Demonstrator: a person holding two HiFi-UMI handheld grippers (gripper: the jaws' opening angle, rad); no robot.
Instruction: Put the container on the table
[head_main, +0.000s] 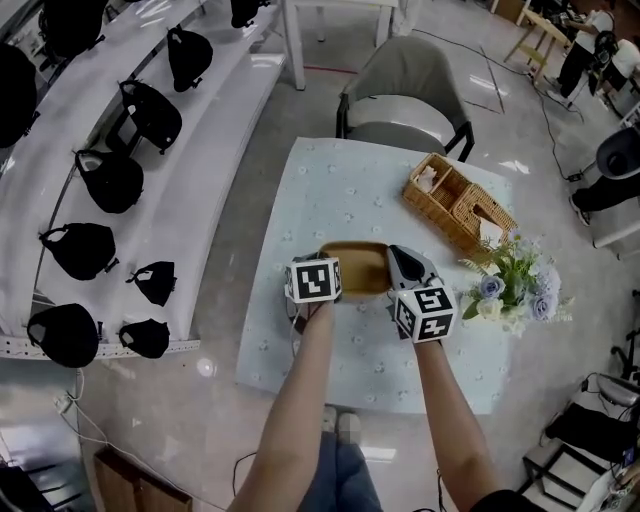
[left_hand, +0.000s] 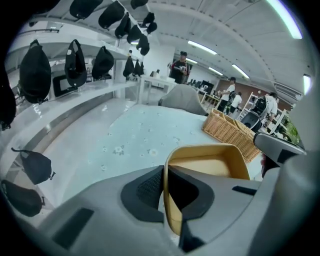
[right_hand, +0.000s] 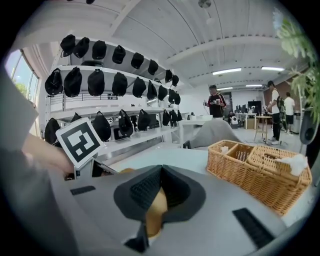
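Observation:
A shallow tan container (head_main: 355, 268) is held over the light blue table (head_main: 330, 180), near its middle. My left gripper (head_main: 322, 281) is shut on the container's left rim, and in the left gripper view the rim (left_hand: 166, 200) is pinched between the dark pads. My right gripper (head_main: 400, 272) is shut on the right rim; the right gripper view shows the tan edge (right_hand: 156, 212) clamped in the jaws. I cannot tell whether the container touches the table.
A wicker basket (head_main: 458, 202) stands at the table's back right, with a bunch of flowers (head_main: 512, 283) at the right edge. A grey chair (head_main: 405, 95) sits behind the table. White shelves with black caps (head_main: 110, 180) run along the left.

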